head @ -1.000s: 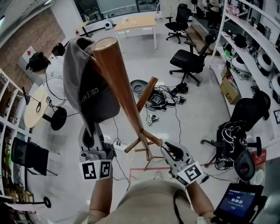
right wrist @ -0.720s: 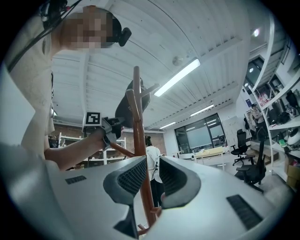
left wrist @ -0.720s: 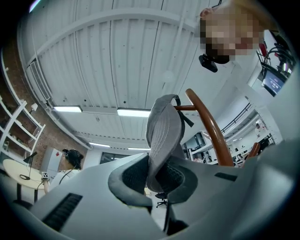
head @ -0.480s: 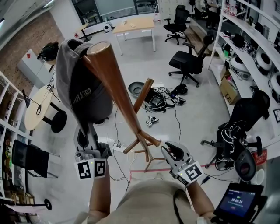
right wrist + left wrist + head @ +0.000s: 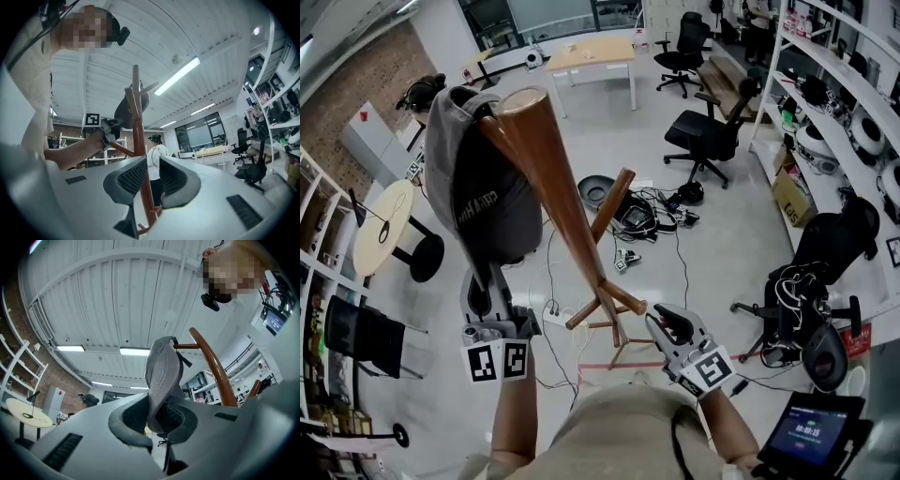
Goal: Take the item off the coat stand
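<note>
My left gripper point(image 5: 490, 281) is clamped on the lower edge of the grey cap point(image 5: 483, 197), which hangs at the top left of the coat stand point(image 5: 558, 197). The cap looks light and floppy, so I judge an edge grip enough. The jaws of my right gripper point(image 5: 667, 323) are apart and empty.

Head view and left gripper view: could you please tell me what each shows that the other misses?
Only the head view shows the right gripper, open, and a tangle of black cables on the floor. Only the left gripper view shows the left gripper closed on the brim, with white ceiling strip lights above. Both show the grey fabric cap on the brown wooden coat stand.
</note>
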A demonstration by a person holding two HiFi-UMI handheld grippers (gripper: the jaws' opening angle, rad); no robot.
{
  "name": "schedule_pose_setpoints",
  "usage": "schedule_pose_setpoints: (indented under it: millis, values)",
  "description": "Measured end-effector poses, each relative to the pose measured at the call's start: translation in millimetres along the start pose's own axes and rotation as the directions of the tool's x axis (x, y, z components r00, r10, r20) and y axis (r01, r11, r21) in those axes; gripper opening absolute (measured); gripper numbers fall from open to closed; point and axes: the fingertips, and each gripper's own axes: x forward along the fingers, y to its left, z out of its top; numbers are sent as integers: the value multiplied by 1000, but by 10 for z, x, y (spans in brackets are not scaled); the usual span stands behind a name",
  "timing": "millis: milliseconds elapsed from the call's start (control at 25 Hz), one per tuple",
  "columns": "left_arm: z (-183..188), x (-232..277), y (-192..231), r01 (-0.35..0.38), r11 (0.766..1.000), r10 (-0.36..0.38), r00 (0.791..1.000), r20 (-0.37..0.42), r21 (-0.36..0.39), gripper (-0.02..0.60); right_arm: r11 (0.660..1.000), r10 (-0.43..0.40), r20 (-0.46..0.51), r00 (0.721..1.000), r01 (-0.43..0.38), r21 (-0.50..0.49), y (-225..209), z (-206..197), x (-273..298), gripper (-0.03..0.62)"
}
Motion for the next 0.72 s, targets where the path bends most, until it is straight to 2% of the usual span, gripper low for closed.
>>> schedule_pose_setpoints:
  millis: [240,720]
  values:
    - [-26,-13,23,-9,1000,9,1000,-3,4,38,1000,-5,8,1000,5,31,0,24,1,71]
    - [-29,-66,32,-15,1000,14,1000,24,18,32,1000,-3,-8,1000,3,12,-9,-23,-36,71]
